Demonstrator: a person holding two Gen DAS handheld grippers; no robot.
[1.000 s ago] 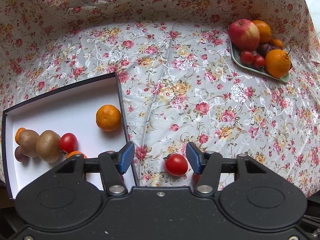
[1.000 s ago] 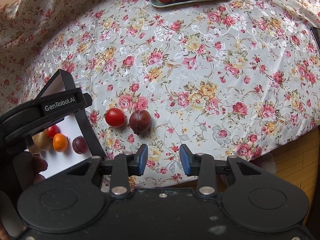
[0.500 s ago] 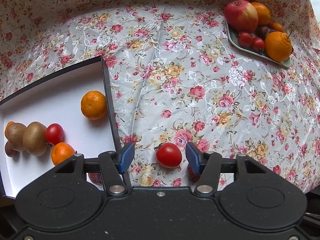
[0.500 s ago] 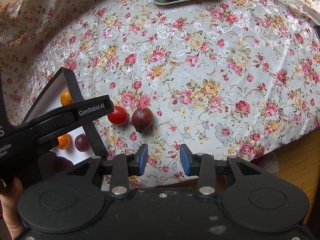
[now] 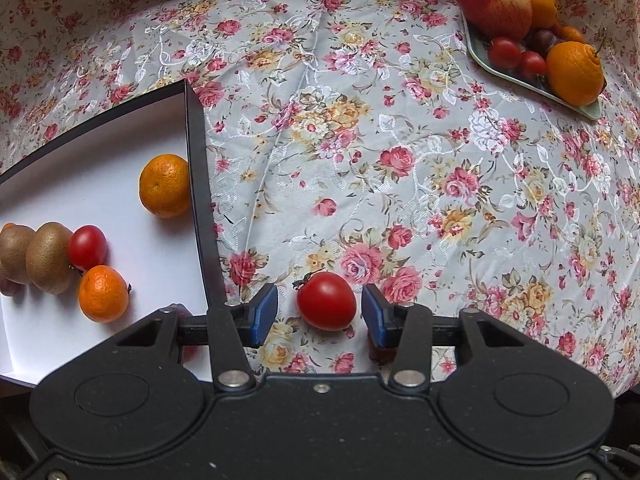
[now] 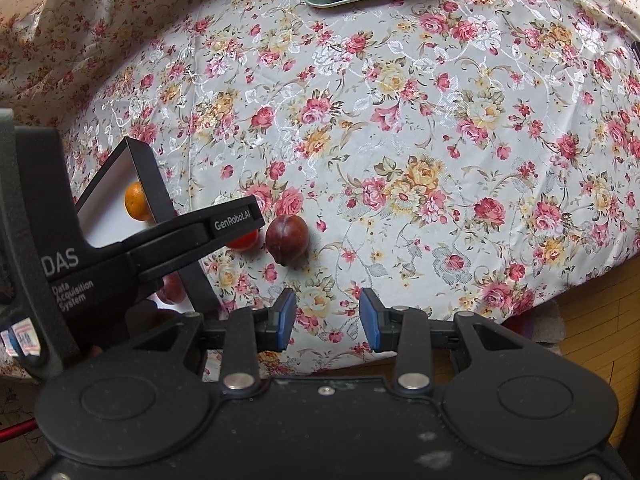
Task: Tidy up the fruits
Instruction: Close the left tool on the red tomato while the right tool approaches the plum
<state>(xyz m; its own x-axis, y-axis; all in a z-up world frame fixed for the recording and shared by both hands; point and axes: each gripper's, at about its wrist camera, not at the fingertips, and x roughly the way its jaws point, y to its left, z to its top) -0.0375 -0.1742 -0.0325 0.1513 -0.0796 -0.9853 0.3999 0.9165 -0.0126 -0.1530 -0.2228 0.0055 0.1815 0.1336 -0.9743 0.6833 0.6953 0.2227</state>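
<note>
A red tomato (image 5: 326, 301) lies on the flowered cloth just right of the black-walled white box (image 5: 198, 184). My left gripper (image 5: 320, 314) points straight down with the tomato between its blue pads (image 5: 262, 312). Its jaws are closing, and a thin gap still shows on each side of the fruit. A dark plum (image 6: 287, 240) sits right beside the tomato (image 6: 244, 242), which the left gripper's body mostly hides in the right wrist view. My right gripper (image 6: 328, 322) hangs open near the table's front edge, holding nothing.
The box holds a mandarin (image 5: 165, 185), a tomato (image 5: 87, 247), two kiwis (image 5: 50, 258) and a small orange (image 5: 103, 293). A green plate (image 5: 576, 106) at the far right carries an apple (image 5: 495, 4), oranges and tomatoes. Wooden floor (image 6: 600, 320) shows past the table edge.
My left gripper has come down over the tomato, which now sits between the pads, and its jaws have narrowed. The right gripper has stayed put.
</note>
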